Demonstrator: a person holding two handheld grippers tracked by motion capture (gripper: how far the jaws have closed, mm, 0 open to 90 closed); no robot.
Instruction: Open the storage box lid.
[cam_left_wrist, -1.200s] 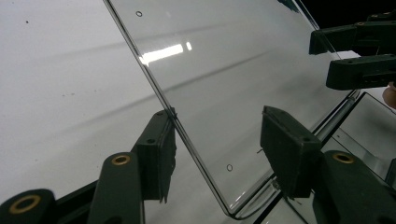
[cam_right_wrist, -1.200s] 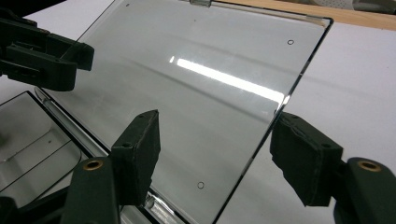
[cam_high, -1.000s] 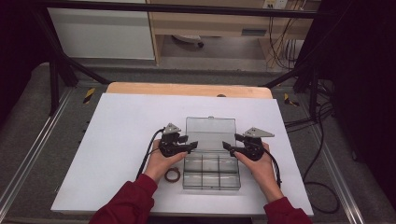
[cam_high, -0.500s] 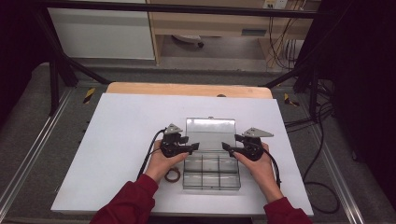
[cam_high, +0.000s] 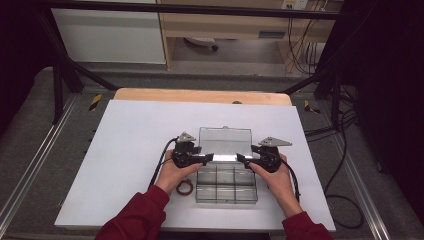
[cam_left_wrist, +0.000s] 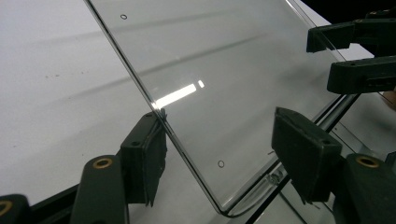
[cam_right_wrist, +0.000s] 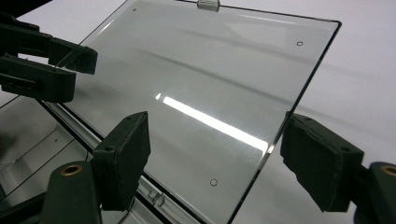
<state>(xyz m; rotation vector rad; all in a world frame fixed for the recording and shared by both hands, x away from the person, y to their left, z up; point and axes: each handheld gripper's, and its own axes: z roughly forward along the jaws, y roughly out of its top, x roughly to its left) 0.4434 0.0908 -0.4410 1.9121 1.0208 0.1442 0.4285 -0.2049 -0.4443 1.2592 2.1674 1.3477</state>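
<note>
Your left tool (cam_high: 209, 158) and right tool (cam_high: 241, 158) have just been opening; both stand open, pads off the clear lid (cam_high: 225, 141) between them. The organizer box (cam_high: 225, 186) sits near the desk's (cam_high: 125, 135) front edge. The lid seems fully open; if not, it may drop shut.

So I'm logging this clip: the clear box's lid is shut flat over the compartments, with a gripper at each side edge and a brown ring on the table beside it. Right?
Not quite. The lid is swung open behind the compartments of the clear box, as the high view shows. The rest holds: the left gripper and right gripper sit at its side edges, and the brown ring lies beside it.
</note>
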